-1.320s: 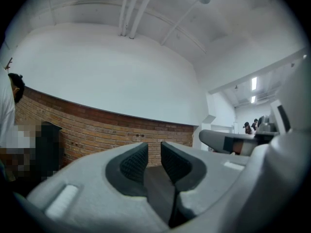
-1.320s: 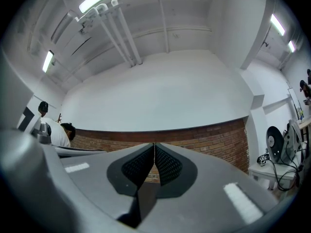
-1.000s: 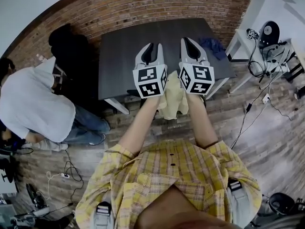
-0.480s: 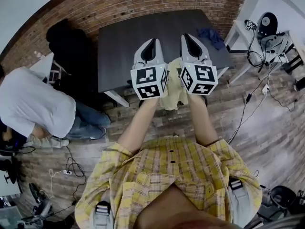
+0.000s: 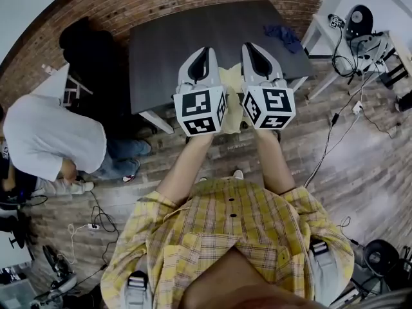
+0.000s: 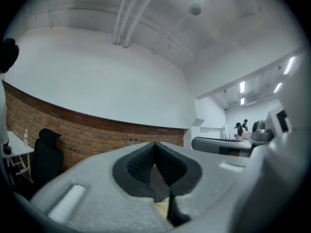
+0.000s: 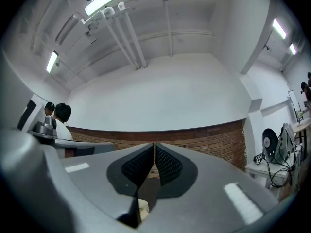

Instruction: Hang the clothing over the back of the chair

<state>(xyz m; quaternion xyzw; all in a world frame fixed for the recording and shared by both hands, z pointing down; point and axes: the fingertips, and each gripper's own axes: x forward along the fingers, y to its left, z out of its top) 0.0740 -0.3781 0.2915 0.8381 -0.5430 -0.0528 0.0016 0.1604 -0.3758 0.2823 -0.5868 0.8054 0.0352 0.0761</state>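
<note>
I hold both grippers upright, side by side, in front of my chest. A pale yellow garment (image 5: 232, 105) hangs between and below them. My left gripper (image 5: 205, 51) is shut on it, with a scrap of yellow (image 6: 163, 208) showing under the closed jaws (image 6: 155, 147). My right gripper (image 5: 252, 47) is likewise shut on it, with a bit of cloth (image 7: 142, 208) below its closed jaws (image 7: 154, 147). A black chair (image 5: 87, 44) stands at the dark table's left end and also appears in the left gripper view (image 6: 46, 154).
The dark table (image 5: 174, 44) lies just beyond the grippers, with a blue cloth (image 5: 283, 34) at its far right. A person in a white shirt (image 5: 58, 140) crouches on the left. A white desk with equipment (image 5: 360, 37) and floor cables (image 5: 335, 140) are on the right.
Both grippers with the yellow garment have moved a little forward, toward the table's near edge. The person on the left has shifted position.
</note>
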